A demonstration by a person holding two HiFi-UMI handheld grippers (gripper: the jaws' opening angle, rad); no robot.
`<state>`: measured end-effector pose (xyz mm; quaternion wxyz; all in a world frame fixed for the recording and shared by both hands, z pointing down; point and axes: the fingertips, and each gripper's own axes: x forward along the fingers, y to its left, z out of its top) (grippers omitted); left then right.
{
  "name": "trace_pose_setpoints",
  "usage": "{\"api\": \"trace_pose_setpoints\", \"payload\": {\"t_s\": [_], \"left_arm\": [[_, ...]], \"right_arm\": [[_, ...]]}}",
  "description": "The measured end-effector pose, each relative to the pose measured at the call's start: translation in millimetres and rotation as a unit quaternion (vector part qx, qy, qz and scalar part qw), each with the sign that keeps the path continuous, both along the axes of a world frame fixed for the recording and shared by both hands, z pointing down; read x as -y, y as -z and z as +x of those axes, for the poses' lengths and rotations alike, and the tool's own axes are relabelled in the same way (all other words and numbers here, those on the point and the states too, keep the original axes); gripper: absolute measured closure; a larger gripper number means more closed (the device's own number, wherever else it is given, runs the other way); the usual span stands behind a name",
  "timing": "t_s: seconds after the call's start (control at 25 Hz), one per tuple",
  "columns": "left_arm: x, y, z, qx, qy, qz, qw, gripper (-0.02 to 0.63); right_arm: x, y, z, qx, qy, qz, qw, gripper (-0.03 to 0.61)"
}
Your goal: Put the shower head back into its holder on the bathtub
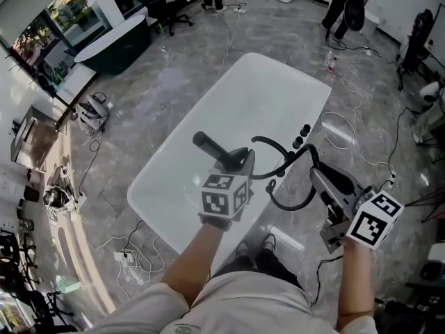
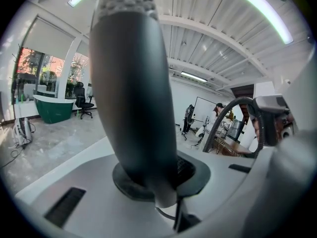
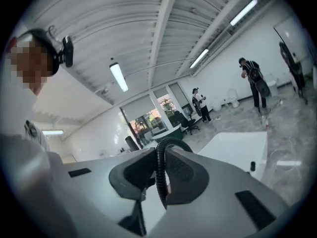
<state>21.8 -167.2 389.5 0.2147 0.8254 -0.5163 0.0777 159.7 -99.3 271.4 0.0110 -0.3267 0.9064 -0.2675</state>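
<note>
The black shower head (image 1: 207,146) sticks out up and left over the white bathtub (image 1: 278,82); my left gripper (image 1: 235,160) is shut on its handle. In the left gripper view the shower head (image 2: 131,83) fills the middle, clamped between the jaws of the left gripper (image 2: 158,177). Its black ribbed hose (image 1: 281,169) curves to the right, where my right gripper (image 1: 314,161) is shut on it. The right gripper view shows the hose (image 3: 159,155) pinched in the right gripper (image 3: 159,175). Small black fittings (image 1: 300,134) stand on the tub's right rim, just beyond the hose.
Cables (image 1: 348,127) lie across the grey floor right of the tub. A dark green tub (image 1: 115,44) and an office chair (image 1: 163,5) stand at the upper left. People (image 1: 348,2) stand at the far end. My feet (image 1: 254,252) are at the tub's near end.
</note>
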Motion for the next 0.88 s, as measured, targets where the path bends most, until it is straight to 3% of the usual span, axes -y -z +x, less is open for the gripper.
{"api": "trace_pose_setpoints", "payload": {"t_s": [0.08, 0.16, 0.28, 0.44, 0.56, 0.72, 0.8, 0.88], "left_arm": [[-0.8, -3.1, -0.5, 0.002, 0.001, -0.003, 1.0000, 0.565], [-0.3, -6.0, -2.4, 0.005, 0.005, -0.007, 1.0000, 0.563], [-1.1, -10.6, -3.0, 0.011, 0.009, -0.011, 0.9998, 0.563], [-1.5, -16.7, -3.7, 0.015, 0.010, -0.011, 0.9998, 0.564], [-1.9, -18.1, -3.1, 0.010, 0.010, -0.012, 0.9998, 0.563], [-3.0, -16.9, 5.6, 0.008, 0.003, -0.010, 0.9999, 0.563], [-1.5, -16.6, 8.7, 0.008, 0.001, -0.010, 0.9999, 0.563], [-0.3, -18.3, 9.4, 0.011, 0.000, -0.012, 0.9999, 0.563]], "right_arm": [[0.0, -12.8, -2.2, 0.048, 0.003, -0.035, 0.998, 0.509], [4.6, -30.9, -5.2, 0.049, -0.005, -0.050, 0.998, 0.509], [7.7, -60.5, -5.8, -0.016, -0.018, -0.043, 0.999, 0.509], [5.7, -64.2, 0.7, -0.123, -0.028, 0.014, 0.992, 0.509], [9.1, -53.3, 11.7, -0.211, -0.043, 0.060, 0.975, 0.509], [13.5, -51.5, 27.8, -0.332, -0.060, 0.102, 0.936, 0.509], [18.9, -61.0, 29.9, -0.368, -0.065, 0.114, 0.921, 0.509], [23.7, -75.2, 25.4, -0.383, -0.066, 0.122, 0.913, 0.509]]}}
